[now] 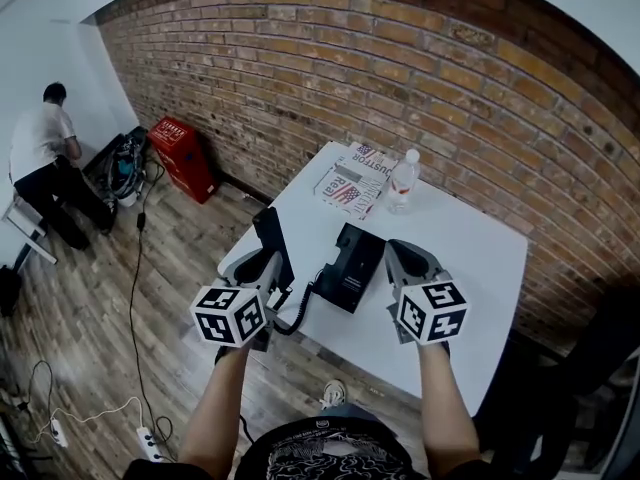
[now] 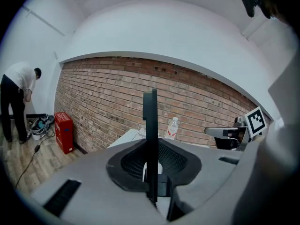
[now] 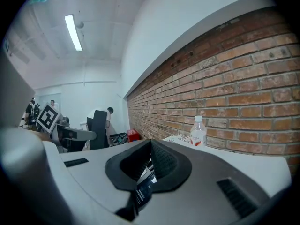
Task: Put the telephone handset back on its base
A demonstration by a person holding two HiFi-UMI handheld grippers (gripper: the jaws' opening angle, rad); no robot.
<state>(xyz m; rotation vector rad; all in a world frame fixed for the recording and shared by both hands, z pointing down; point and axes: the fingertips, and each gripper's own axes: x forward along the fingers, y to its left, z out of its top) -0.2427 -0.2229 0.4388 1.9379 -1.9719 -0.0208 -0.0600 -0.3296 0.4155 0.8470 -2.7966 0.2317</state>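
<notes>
While the left gripper (image 1: 262, 264) is clamping the flat black telephone handset (image 1: 270, 234) upright, left of centre, the right gripper (image 1: 398, 258) is narrowly pinching the right edge of the black rectangular telephone base (image 1: 349, 268) lying on the white tabletop (image 1: 470, 253).

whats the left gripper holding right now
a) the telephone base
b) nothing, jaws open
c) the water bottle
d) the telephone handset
d: the left gripper is shut on the black telephone handset, which stands upright between its jaws, apart from the telephone base on the table.
</notes>
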